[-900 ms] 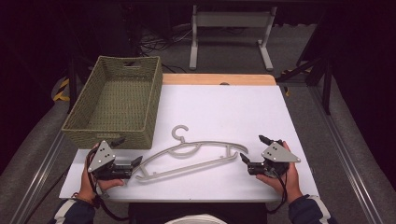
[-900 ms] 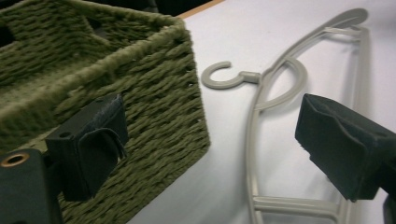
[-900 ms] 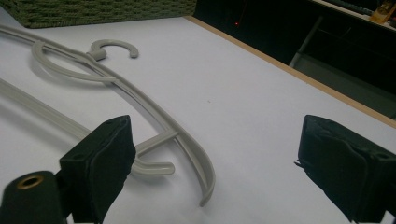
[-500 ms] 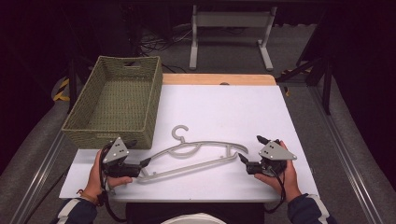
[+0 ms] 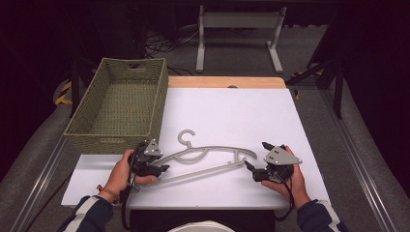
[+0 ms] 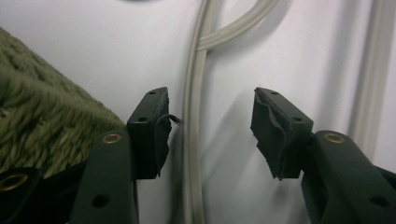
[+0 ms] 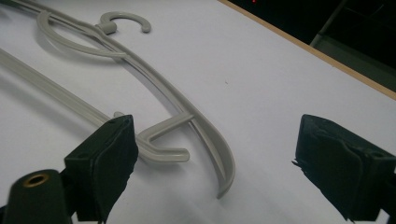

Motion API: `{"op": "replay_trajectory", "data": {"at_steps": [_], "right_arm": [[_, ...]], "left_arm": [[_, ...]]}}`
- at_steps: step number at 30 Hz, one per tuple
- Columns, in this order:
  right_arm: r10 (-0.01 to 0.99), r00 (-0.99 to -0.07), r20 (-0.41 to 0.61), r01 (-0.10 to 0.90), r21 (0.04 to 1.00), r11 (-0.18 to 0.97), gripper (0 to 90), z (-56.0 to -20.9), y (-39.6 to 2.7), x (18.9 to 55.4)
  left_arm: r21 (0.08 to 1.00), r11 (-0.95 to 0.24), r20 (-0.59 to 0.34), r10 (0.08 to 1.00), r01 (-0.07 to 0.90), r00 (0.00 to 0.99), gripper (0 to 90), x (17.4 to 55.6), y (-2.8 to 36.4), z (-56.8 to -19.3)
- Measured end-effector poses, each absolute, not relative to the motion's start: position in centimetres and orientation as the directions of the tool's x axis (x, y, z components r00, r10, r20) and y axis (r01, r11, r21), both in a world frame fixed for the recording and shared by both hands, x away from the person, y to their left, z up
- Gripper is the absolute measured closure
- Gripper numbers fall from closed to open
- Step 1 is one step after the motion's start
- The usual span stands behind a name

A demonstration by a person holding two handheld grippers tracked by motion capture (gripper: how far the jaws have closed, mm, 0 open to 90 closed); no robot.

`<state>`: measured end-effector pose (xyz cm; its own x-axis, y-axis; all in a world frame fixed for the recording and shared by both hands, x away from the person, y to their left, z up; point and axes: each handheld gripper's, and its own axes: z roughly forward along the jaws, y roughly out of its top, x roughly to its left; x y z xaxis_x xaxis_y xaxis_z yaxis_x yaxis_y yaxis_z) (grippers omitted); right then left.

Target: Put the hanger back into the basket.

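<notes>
A grey plastic hanger [image 5: 212, 150] lies flat on the white table [image 5: 232, 116], its hook pointing toward the far side. My left gripper [image 5: 159, 164] is at the hanger's left end, open. In the left gripper view the hanger's thin arm [image 6: 191, 140] runs between the jaws of that gripper [image 6: 210, 126], close to the left pad [image 6: 152, 126]. My right gripper [image 5: 255, 154] is at the hanger's right end, also open. In the right gripper view the curved tip of the hanger [image 7: 205, 135] lies between the jaws of that gripper [image 7: 215, 158], nearer the left one.
A green woven basket [image 5: 121, 104] stands at the table's left, its near corner [image 6: 42, 121] right beside my left gripper. A wooden strip [image 5: 227, 82] edges the far side. White tabletop lies open behind the hanger and to the right.
My left gripper has moved right and forward along the table, so its jaws now straddle the hanger's left arm. The right gripper has shifted only slightly. The hanger has not moved.
</notes>
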<state>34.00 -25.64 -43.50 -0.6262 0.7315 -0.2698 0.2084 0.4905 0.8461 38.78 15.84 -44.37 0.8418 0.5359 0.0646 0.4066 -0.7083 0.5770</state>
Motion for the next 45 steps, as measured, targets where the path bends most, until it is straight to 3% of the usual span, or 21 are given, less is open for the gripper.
{"op": "replay_trajectory", "data": {"at_steps": [5,10,16,24,37,45], "right_arm": [[0.717,-0.644,-0.268,0.211,0.838,0.503,13.6,-43.6,-25.5,34.0],[0.704,-0.652,-0.281,0.213,0.824,0.526,13.6,-43.7,-25.3,34.1],[0.684,-0.670,-0.289,0.220,0.803,0.554,13.6,-44.0,-25.1,34.2],[0.672,-0.674,-0.305,0.212,0.792,0.572,13.6,-44.0,-24.8,34.1],[0.675,-0.675,-0.299,0.215,0.795,0.567,13.8,-43.9,-25.0,34.2],[0.719,-0.627,-0.300,0.214,0.821,0.529,14.4,-43.4,-25.8,34.2]], "left_arm": [[0.533,-0.730,0.062,0.539,0.429,0.840,55.9,39.7,14.9,-44.3],[0.501,-0.736,-0.011,0.520,0.455,0.854,60.5,40.9,14.7,-44.2],[0.384,-0.818,0.037,0.477,0.428,0.878,81.1,40.9,13.3,-43.3],[0.299,-0.861,0.079,0.452,0.411,0.889,79.6,41.3,11.6,-42.9],[0.383,-0.846,0.143,0.451,0.370,0.881,81.7,40.7,11.4,-43.4],[0.434,-0.841,0.255,0.459,0.324,0.851,82.0,40.1,10.8,-43.6]]}}
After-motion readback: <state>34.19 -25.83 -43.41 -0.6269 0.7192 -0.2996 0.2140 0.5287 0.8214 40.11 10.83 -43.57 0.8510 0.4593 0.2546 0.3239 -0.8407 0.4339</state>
